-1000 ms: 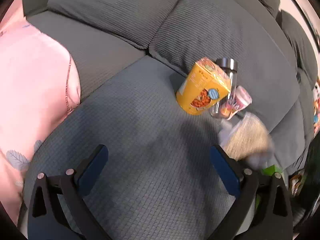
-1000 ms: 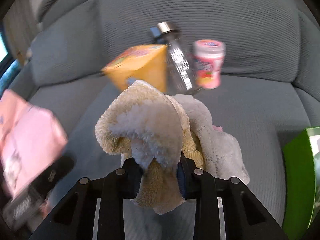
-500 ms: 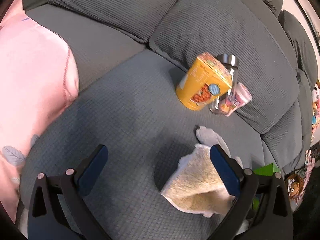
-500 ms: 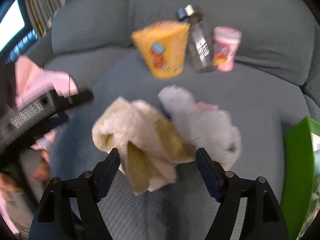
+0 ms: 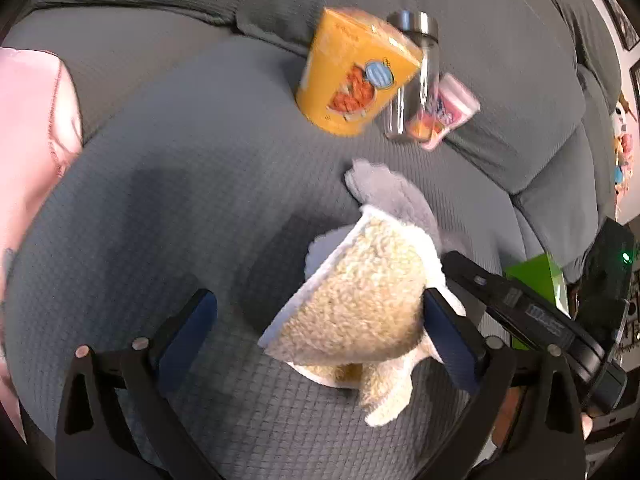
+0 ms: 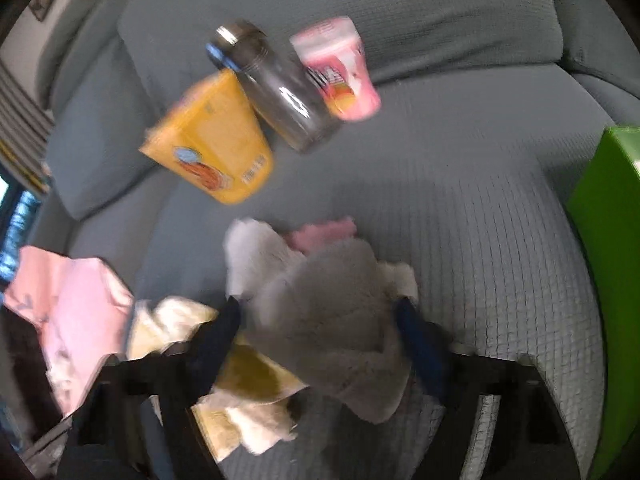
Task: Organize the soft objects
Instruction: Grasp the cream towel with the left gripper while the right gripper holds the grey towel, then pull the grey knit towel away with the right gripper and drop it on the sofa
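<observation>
Released since the earlier frame, the yellow towel [image 5: 360, 304] lies lower centre on the sofa seat [image 5: 168, 184], between the spread-open left gripper [image 5: 320, 328]. The right gripper [image 6: 320, 332], equally wide, straddles the grey cloth [image 6: 324, 320], apparently to grasp it.

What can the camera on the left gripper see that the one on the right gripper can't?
Only the left wrist view shows the right gripper's black body coming in from the side. Only the right wrist view shows a small pink cloth behind the grey cloth. Both show the tan towel, orange carton, clear bottle, pink cup, green box and grey sofa.
</observation>
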### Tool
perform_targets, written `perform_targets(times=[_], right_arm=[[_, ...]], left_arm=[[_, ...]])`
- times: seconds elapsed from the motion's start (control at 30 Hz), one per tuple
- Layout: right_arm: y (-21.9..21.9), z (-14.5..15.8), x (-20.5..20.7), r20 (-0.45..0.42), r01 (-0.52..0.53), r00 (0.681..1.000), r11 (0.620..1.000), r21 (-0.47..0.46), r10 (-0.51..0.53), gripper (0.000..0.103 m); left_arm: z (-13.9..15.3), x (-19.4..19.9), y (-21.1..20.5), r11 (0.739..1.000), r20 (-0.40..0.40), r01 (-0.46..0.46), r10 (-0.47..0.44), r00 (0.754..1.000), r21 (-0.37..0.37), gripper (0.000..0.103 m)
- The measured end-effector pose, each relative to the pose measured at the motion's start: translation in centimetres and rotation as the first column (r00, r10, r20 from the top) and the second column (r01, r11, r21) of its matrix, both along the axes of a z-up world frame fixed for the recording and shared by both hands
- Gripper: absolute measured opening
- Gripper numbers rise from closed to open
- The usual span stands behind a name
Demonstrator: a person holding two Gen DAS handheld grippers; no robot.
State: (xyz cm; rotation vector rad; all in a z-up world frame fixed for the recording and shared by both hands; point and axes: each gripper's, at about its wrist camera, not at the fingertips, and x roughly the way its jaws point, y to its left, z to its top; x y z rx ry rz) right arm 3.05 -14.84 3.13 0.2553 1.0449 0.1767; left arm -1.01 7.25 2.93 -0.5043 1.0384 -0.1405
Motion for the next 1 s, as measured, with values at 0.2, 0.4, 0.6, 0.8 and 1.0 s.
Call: perform_targets(times=[0.2, 0.4, 0.6, 0.8, 1.0], right_arm=[[-1.9, 3.4, -1.7, 0.113, 0.045, 0.992, 0.999, 0.028, -0.048, 0.018], [-4.6, 8.4, -3.9, 0.204, 0.036, 0.977, 0.995, 0.095, -0.055, 0.018], [-5.5, 10.2, -6.6, 0.214, -0.06, 0.976, 0.991, 0.117, 0.033, 0.018], [-4.3, 8.4, -7.9, 0.158, -0.201, 0.972, 0.966, 0.163, 0.175, 0.018], [-4.2, 6.6, -7.0, 0.109, -0.187, 0.978, 0.977, 0.106, 0.176, 0.018]], left_arm=[[-0.5, 0.2, -1.4, 0.998, 0.002, 0.036, -0.036, 0.999, 0.061, 0.082], [-0.8, 1.8, -2.9, 0.985, 0.061, -0.009, -0.001, 0.998, 0.172, 0.066], [-1.1, 3.3, -3.4, 0.976, 0.081, -0.027, 0.01, 0.997, 0.214, 0.065], [-0.6, 4.1, -2.9, 0.986, 0.076, -0.021, 0.008, 0.997, 0.164, 0.054], [0.9, 5.0, -1.6, 0.985, 0.099, -0.049, 0.033, 0.995, 0.163, 0.038]])
